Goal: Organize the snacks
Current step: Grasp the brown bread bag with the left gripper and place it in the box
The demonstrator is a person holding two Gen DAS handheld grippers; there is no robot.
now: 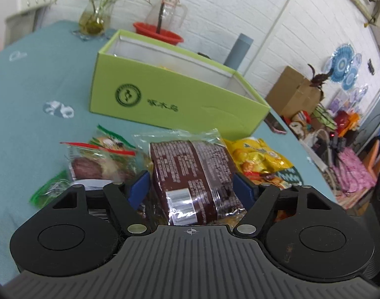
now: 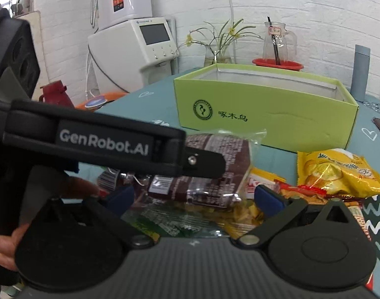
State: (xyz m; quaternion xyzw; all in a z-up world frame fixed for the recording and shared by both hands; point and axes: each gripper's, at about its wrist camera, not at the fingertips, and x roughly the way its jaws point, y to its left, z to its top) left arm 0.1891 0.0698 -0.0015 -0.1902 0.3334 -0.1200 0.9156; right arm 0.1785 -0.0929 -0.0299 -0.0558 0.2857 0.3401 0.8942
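Left wrist view: left gripper about half open, blue pads flanking the brown packet. Packet sits between the jaws; pads look at or just off its sides, so I cannot tell whether they press yet. No earlier picture to compare.

Green box stands ahead of the tool, lid off, beyond the snack heap on the teal tablecloth. Yellow packet lies to the tool's right, red-striped packet to its left.

Step in hand, as I judge it: grip the brown packet for the box. To do it well: close on the firm body, not the loose clear film at the ends; squeeze gently, since the wrapper looks slippery; lift clear of the neighbouring packets before heading over the box's near wall.

Right wrist view: right gripper spread wide, nothing clamped, poised over the same heap. The left tool's arm crosses in front, hiding part of the brown packet; mind a collision.

Hard to make out: box contents, mostly hidden by the near wall; what lies under the brown packet; packet print is unreadable.
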